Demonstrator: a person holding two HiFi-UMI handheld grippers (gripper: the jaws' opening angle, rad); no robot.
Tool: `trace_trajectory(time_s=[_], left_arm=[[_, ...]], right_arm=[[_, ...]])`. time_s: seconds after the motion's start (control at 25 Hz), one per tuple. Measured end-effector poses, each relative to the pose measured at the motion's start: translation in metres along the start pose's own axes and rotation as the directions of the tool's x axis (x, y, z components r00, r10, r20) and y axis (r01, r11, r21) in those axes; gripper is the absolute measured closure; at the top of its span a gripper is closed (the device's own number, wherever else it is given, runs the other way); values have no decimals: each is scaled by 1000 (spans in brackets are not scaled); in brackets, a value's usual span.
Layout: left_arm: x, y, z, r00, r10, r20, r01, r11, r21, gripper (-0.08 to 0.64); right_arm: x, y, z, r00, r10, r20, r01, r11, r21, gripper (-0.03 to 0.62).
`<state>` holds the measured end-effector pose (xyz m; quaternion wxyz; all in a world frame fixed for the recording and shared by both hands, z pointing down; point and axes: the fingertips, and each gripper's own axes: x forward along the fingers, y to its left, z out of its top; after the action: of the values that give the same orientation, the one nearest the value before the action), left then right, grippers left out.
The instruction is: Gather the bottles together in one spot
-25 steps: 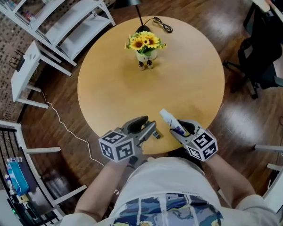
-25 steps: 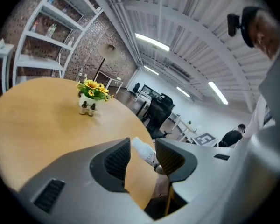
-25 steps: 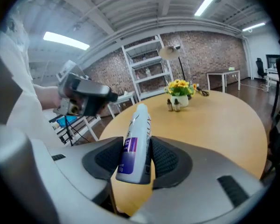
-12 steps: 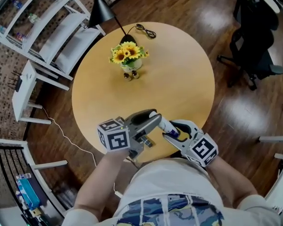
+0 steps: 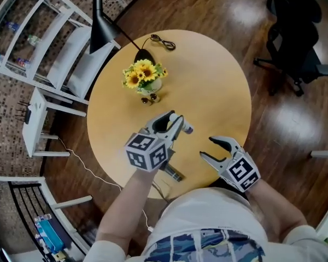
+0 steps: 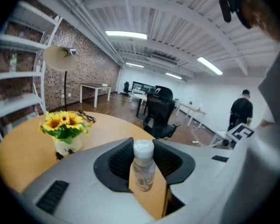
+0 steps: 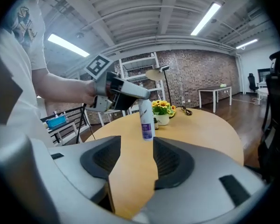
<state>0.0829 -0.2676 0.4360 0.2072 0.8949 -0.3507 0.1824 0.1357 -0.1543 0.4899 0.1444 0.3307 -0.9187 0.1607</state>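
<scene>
A white bottle with a purple label (image 7: 146, 120) hangs upright over the round wooden table (image 5: 218, 91). My left gripper (image 5: 175, 121) is shut on it, and its jaws have just been closing. In the left gripper view the bottle's white cap (image 6: 143, 149) stands up between the pads. The bottle's cap (image 5: 187, 129) pokes out to the right of the left jaws. My right gripper (image 5: 206, 148) stands apart near the table's front edge. Its jaws have just been opening and have nothing between them. Two small dark bottles (image 5: 149, 99) stand beside the sunflower vase (image 5: 144, 81).
A small dark bottle-like item (image 5: 174, 173) lies near the table's front edge. A black floor lamp (image 5: 101, 23) and white shelving (image 5: 49, 42) stand at the left. A black cable (image 5: 163, 42) lies at the table's far side. An office chair (image 5: 295, 48) stands at the right.
The white bottle has passed from the right gripper to the left one. The right jaws opened and drew back. The left gripper carried the bottle further in over the table.
</scene>
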Motion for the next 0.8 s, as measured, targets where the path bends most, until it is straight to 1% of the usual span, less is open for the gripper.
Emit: trace_trajectory(time_s=[0.04, 0.12, 0.2, 0.32, 0.56, 0.8], left_arm=[[9, 19, -1, 998, 62, -2, -62, 998, 22, 431], [25, 56, -4, 986, 165, 5, -165, 986, 27, 431], [39, 87, -4, 972, 233, 17, -233, 972, 18, 431], [56, 123, 0, 951, 305, 44, -307, 952, 25, 431], [91, 179, -1, 910, 411, 60, -415, 908, 65, 431], [108, 204, -11, 887, 457, 68, -460, 887, 42, 431]], right_arm=[[-2, -5, -2, 1000, -7, -5, 7, 1000, 9, 348], [-6, -13, -6, 1000, -16, -14, 17, 999, 37, 348], [-11, -19, -8, 1000, -20, -22, 21, 998, 64, 348], [-17, -26, -11, 999, -23, -39, 26, 996, 88, 348], [-28, -53, -24, 995, -68, -73, 78, 988, 134, 348], [-33, -69, -34, 989, -90, -114, 106, 984, 141, 348]])
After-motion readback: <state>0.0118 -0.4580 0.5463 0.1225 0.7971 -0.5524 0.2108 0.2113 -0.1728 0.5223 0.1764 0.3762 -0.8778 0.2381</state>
